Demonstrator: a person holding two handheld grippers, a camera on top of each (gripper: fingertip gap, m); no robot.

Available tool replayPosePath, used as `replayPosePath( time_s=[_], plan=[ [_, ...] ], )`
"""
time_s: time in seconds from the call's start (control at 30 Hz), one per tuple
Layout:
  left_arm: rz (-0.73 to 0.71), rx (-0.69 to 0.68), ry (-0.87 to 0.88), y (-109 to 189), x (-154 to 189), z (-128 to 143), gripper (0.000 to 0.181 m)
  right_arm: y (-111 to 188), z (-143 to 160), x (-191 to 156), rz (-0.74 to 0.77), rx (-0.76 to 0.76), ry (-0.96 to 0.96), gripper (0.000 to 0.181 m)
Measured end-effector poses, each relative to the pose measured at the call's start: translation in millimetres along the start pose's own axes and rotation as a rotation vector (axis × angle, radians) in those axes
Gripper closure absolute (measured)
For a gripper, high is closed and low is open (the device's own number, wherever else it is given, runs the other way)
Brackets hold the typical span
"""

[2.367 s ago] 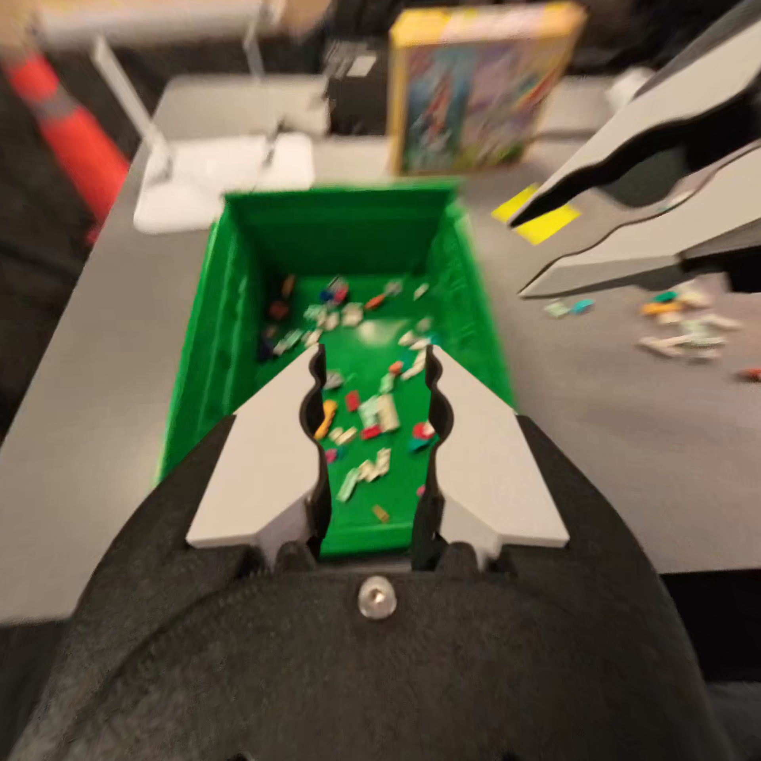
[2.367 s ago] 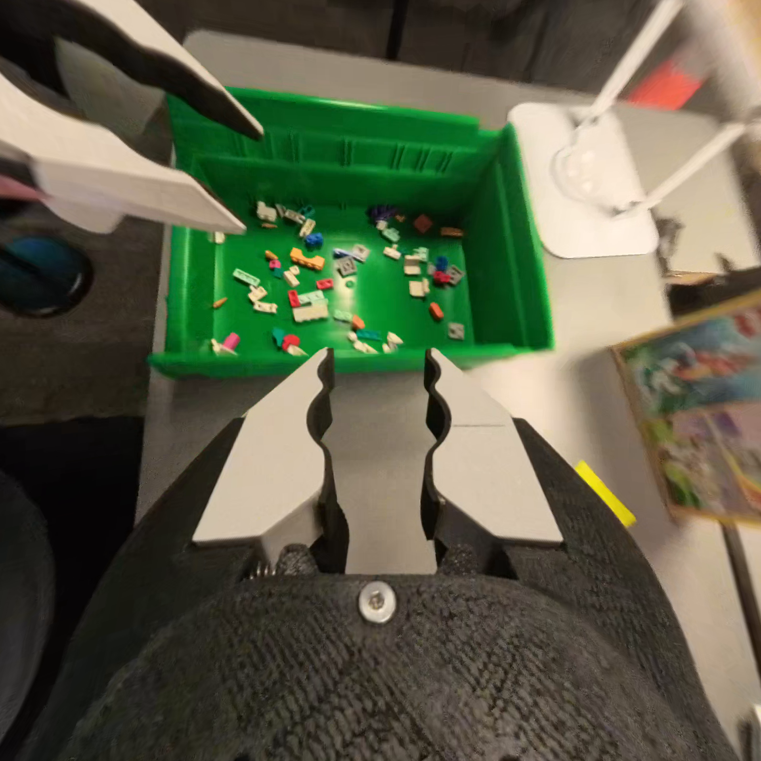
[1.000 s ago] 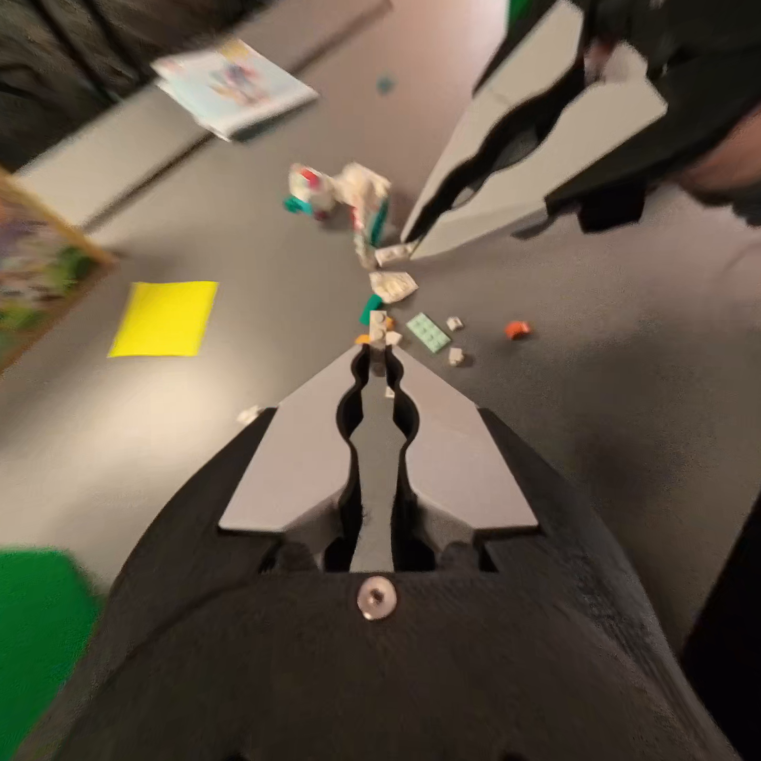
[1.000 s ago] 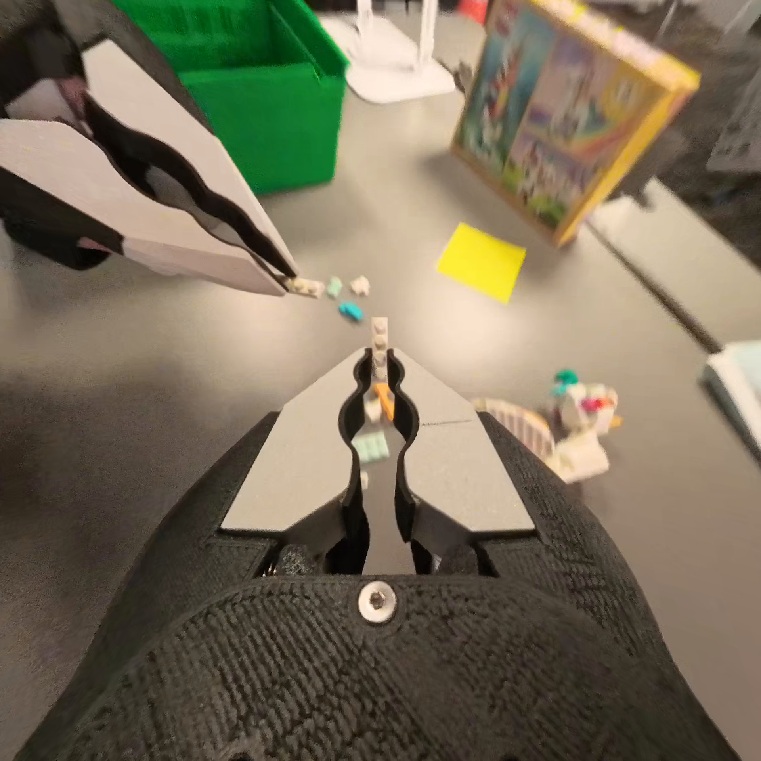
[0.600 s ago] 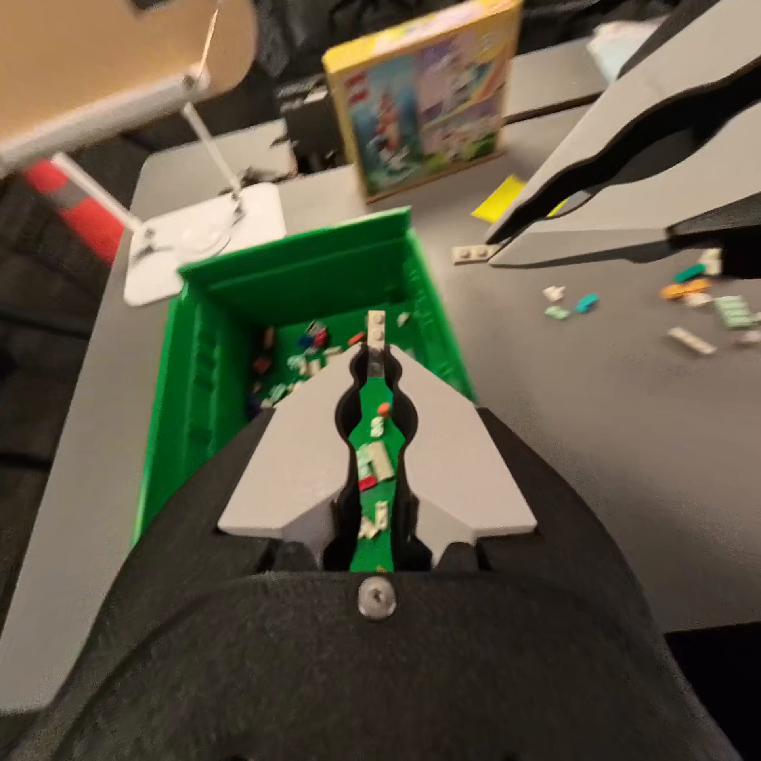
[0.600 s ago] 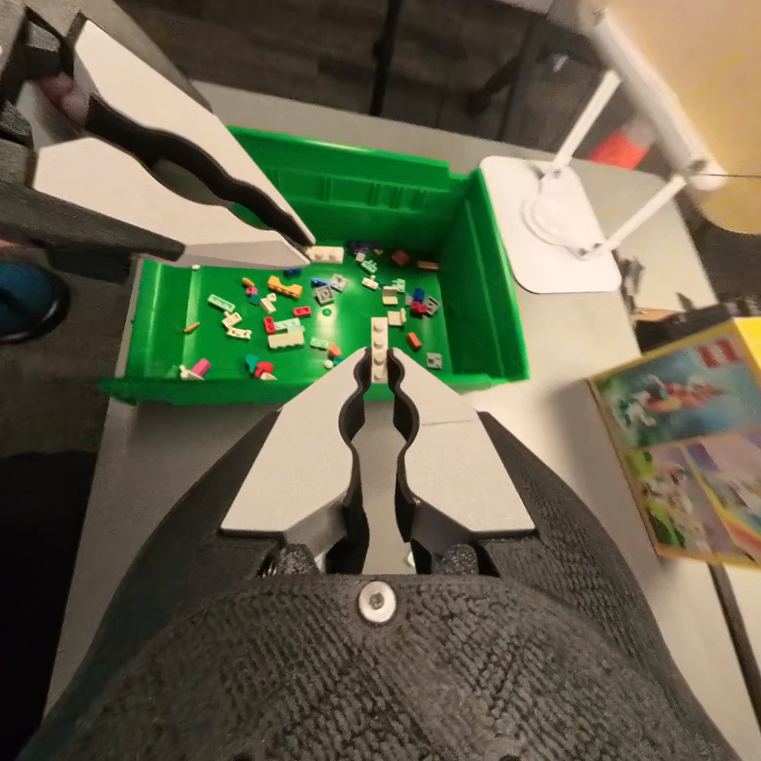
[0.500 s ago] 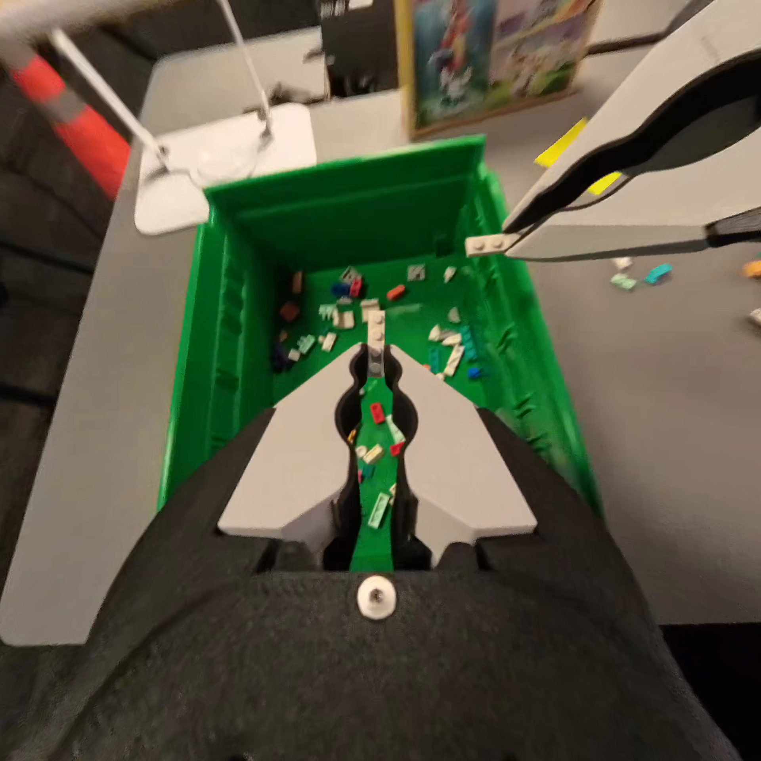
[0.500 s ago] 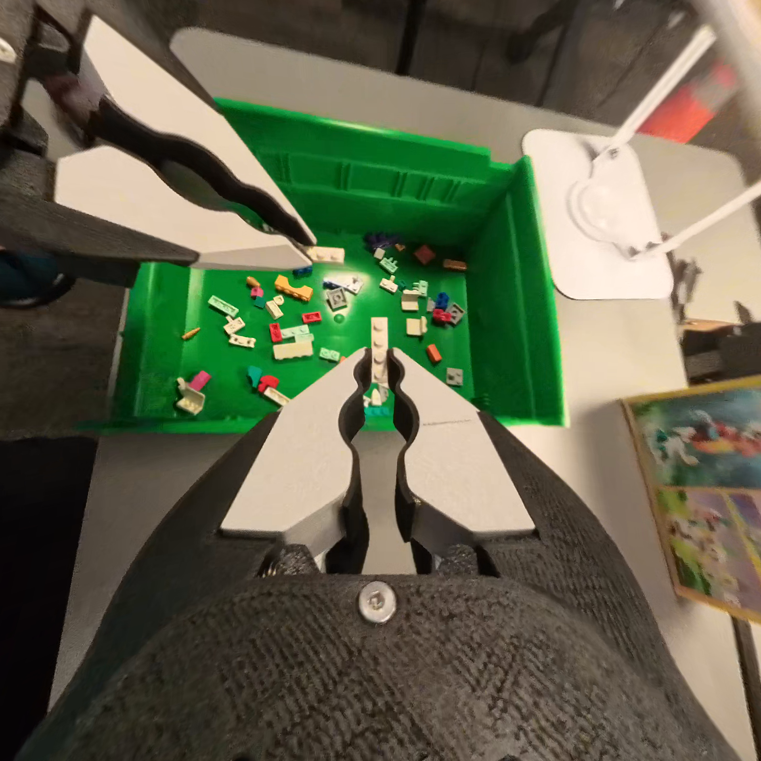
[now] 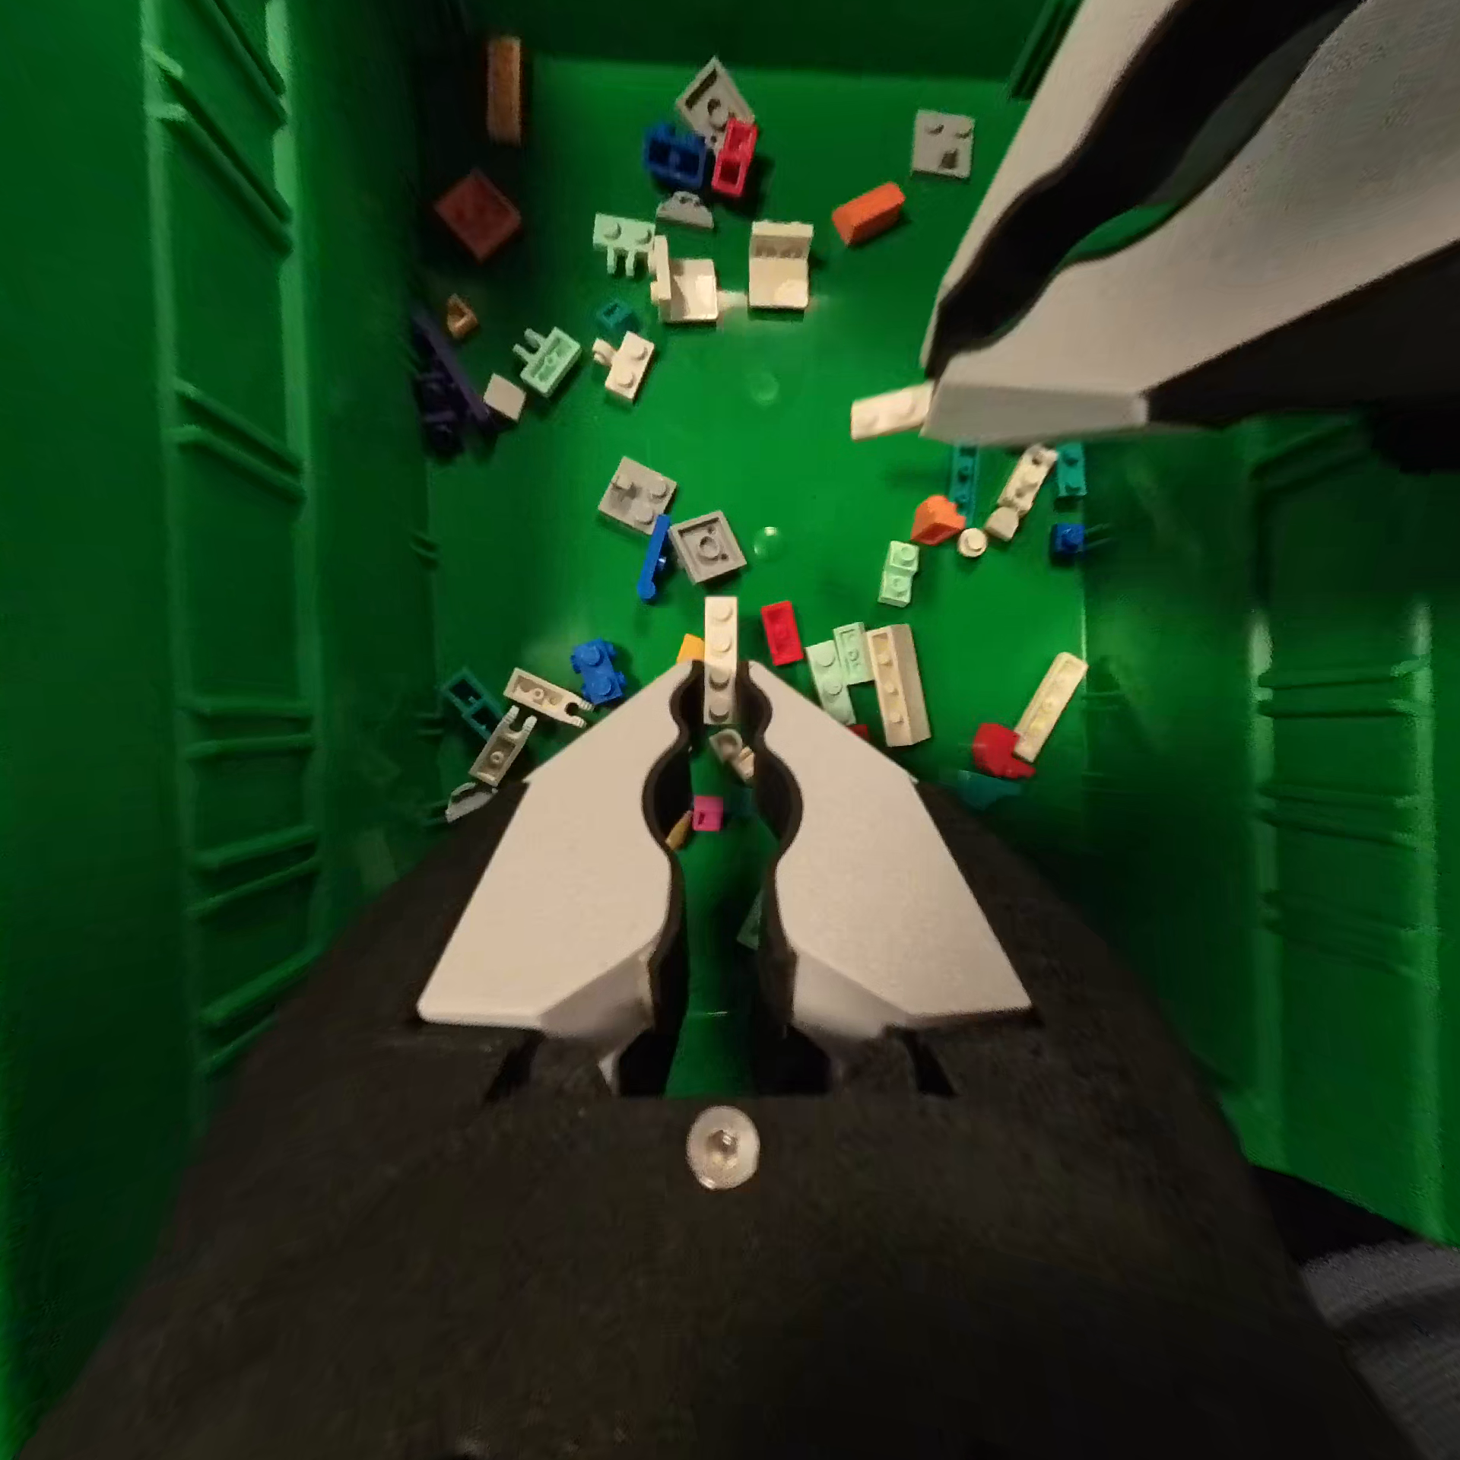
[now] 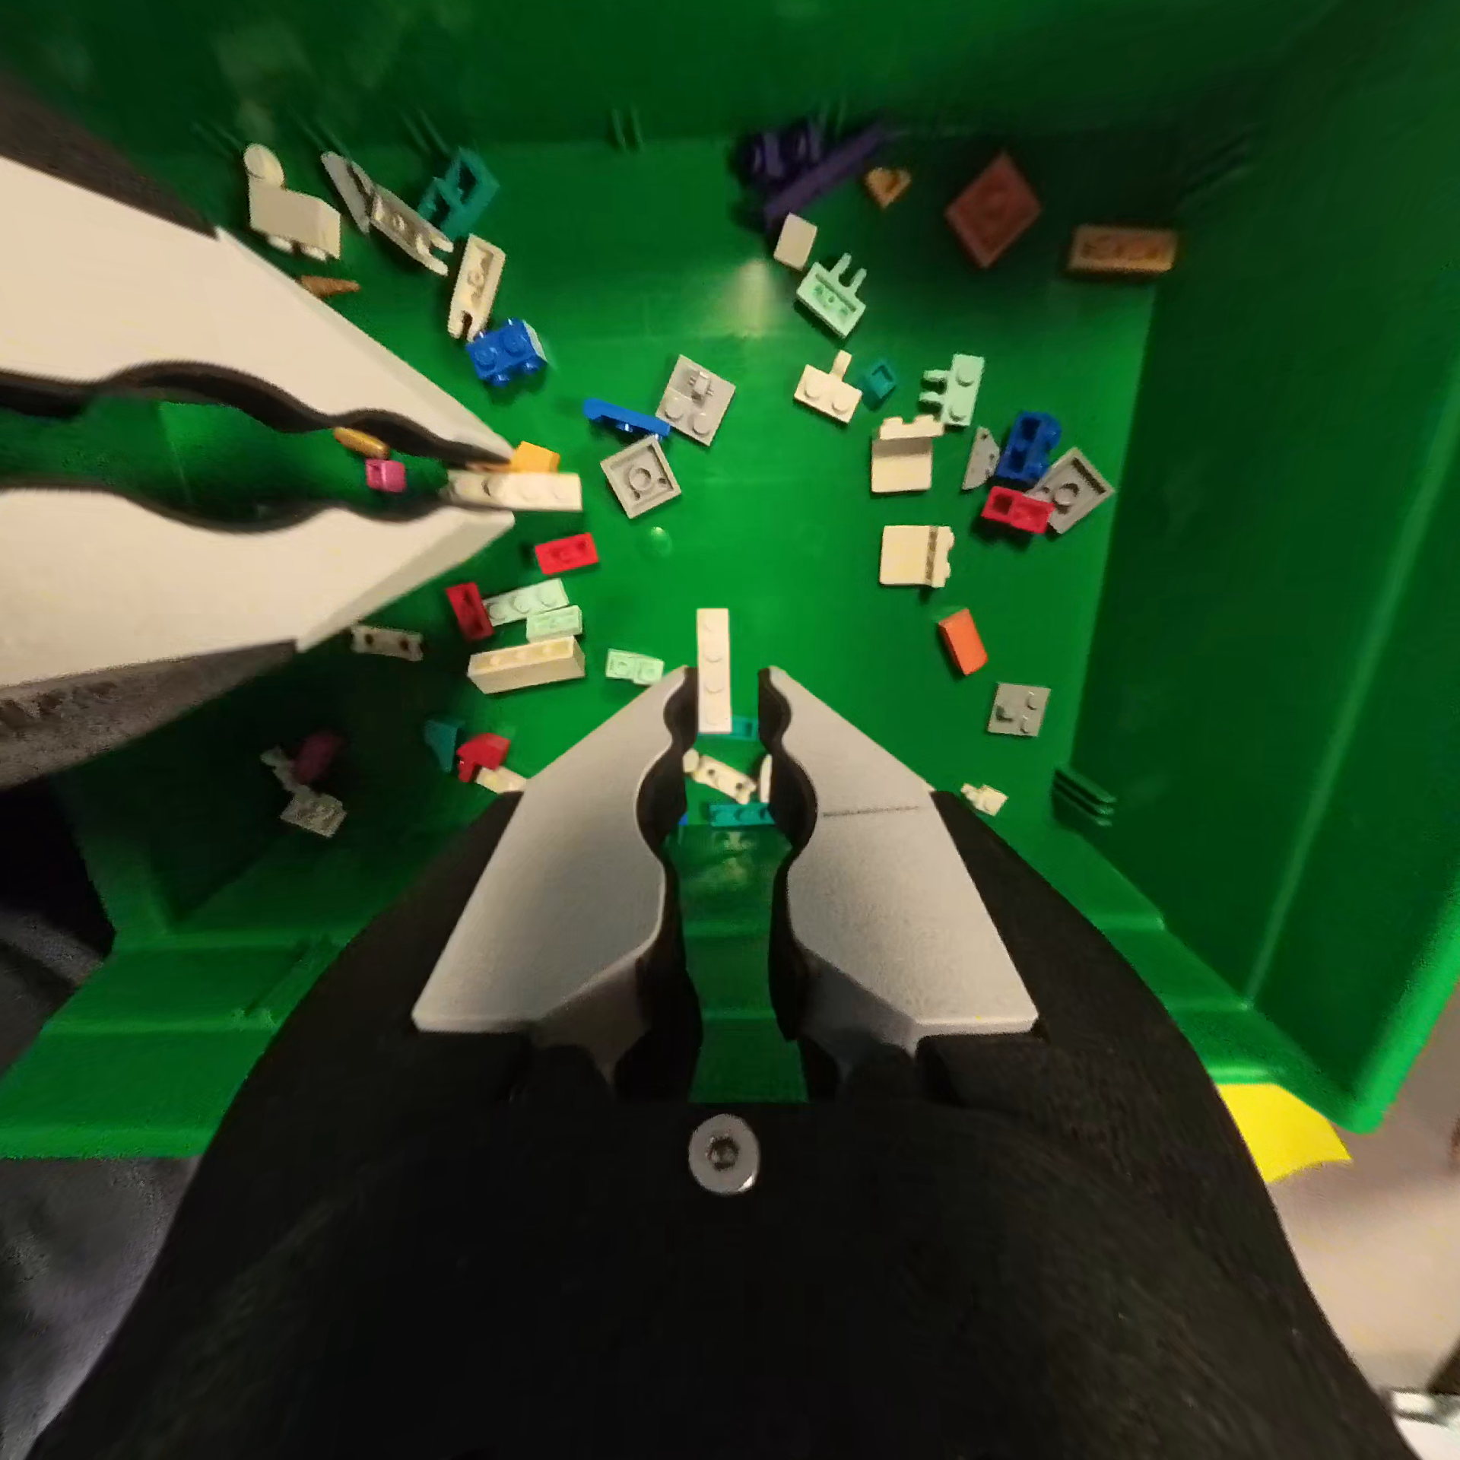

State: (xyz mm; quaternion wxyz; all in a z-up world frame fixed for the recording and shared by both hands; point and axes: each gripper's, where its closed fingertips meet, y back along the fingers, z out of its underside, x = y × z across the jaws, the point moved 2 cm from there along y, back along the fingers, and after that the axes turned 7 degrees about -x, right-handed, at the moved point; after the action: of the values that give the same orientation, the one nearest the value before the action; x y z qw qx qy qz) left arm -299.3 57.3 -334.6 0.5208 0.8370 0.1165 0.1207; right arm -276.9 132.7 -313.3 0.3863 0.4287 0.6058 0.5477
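Inside of a green bin [image 9: 237,553], looked into from above by both wrist cameras. Its floor is strewn with small loose toy bricks [image 9: 695,292] in white, grey, mint, blue, red and orange.

Toward the left of the bin, the left gripper [image 9: 720,671] is lowered between the walls. Its fingers are drawn almost together, and a long white plate [image 9: 720,660] is pinched by its rear end between the tips, the rest sticking forward above the floor. An orange brick [image 9: 690,648] lies just beside the tips, a red one [image 9: 780,632] near them.

To the right, the right gripper [image 10: 723,679] is also lowered into the bin. A second white plate [image 10: 713,671] is seen between its tips, lying against the left finger, with a sliver of green showing on the other side. The fingers are parted slightly wider than the plate; whether it is gripped cannot be told. The two grippers are near each other but apart.

At the far right, outside the bin, a yellow sheet [image 10: 1280,1138] is glimpsed on the table.
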Motion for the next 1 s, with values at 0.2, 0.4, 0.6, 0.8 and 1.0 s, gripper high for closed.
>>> replayPosePath(
  time_s=[0.2,0.4,0.6,0.8,1.0],
  plan=[
    [0.018,-0.014,0.018,-4.6,2.4,1.5,0.160,-5.9,-2.8,1.0,0.002,-0.002,-0.020,0.162],
    [-0.052,0.081,0.015,24.1,1.8,-8.7,0.158,37.8,6.4,-1.7,0.035,0.161,-0.023,0.158],
    [0.032,0.478,-0.157,126.5,68.4,-41.3,0.156,145.9,98.7,-9.9,0.181,0.534,-0.048,0.157],
    [0.352,0.590,-0.531,150.5,217.0,-44.4,0.154,164.9,236.7,-8.5,0.337,0.675,-0.179,0.156],
    [0.493,0.386,-0.793,52.1,310.6,-35.0,0.147,93.2,329.6,-9.6,0.308,0.664,-0.307,0.141]
  ],
)
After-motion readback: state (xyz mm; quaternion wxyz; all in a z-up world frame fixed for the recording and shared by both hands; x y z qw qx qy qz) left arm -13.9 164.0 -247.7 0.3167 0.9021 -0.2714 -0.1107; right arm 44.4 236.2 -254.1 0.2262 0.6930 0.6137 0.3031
